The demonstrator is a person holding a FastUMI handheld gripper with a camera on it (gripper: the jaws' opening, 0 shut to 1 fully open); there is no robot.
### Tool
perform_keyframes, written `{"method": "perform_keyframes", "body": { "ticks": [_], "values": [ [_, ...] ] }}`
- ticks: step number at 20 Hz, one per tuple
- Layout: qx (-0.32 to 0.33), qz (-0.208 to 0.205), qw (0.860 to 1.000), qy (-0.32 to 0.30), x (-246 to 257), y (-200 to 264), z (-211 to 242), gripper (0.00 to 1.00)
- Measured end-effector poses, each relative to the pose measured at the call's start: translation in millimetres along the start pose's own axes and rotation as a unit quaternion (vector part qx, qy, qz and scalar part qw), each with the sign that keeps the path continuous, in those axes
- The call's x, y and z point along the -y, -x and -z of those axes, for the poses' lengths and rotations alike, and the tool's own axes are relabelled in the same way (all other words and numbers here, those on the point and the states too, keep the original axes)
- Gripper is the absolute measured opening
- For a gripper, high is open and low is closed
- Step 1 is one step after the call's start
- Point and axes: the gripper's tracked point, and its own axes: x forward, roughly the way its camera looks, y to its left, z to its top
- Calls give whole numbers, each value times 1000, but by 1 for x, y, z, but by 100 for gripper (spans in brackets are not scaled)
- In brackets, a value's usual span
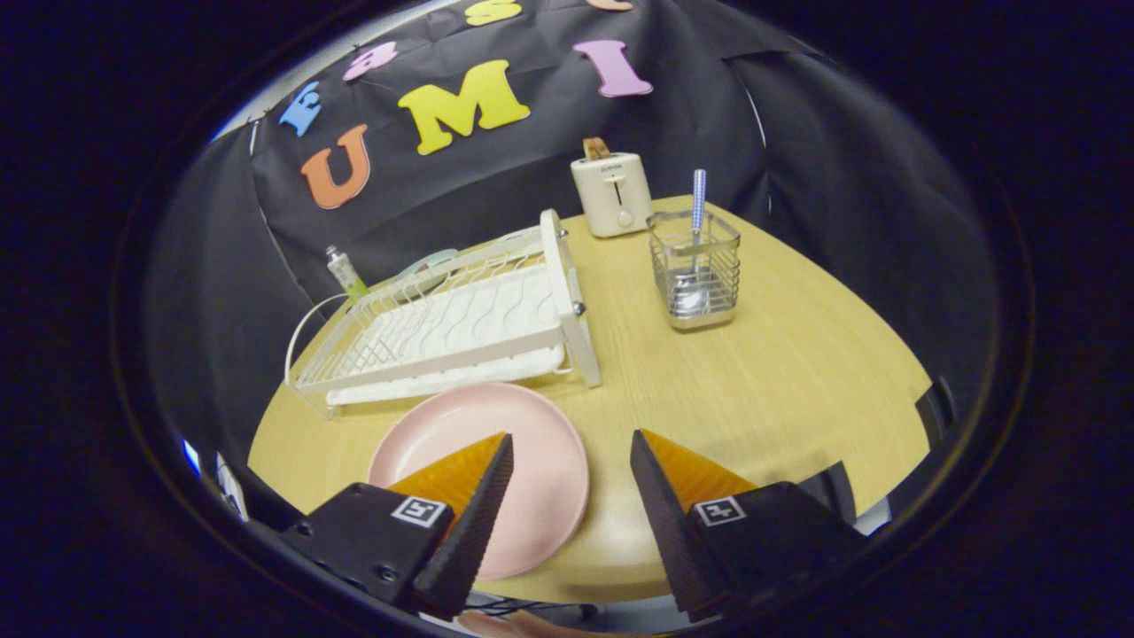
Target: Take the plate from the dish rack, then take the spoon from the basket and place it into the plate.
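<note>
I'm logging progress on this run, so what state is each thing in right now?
tongs: open, holding nothing
pink plate: flat on the table, out of the rack
dish rack: holds no dishes
spoon: upright in the basket
basket: upright beyond the tongs
toaster: bread sticking out

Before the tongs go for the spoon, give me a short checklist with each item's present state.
1. Plate out of the dish rack, flat on the table: ok.
2. Tongs open and holding nothing: ok.
3. Spoon in the basket, handle upright and sticking above the rim: ok.
4. Way from tongs to basket over bare table: ok.
5. Plate bare, ready to take the spoon: ok, where the left finger does not cover it.
6. Toaster apart from the basket: cannot tell.
</note>
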Motion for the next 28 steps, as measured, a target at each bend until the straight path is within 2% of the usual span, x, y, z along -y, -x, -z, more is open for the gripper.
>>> {"method": "perform_keyframes", "body": {
  "ticks": [2,5,7,14,21,24,28],
  "values": [
    [44,15,999,16,10,6,-20,91],
    [96,-23,995,17,6,18,-47,97],
    [130,-22,991,23,19,16,-69,98],
    [137,3,990,30,64,-18,-117,100],
    [176,31,981,72,97,-60,-176,100],
    [177,47,982,54,113,-85,-196,100],
    [161,35,986,2,123,-113,-216,100]
  ]
}}
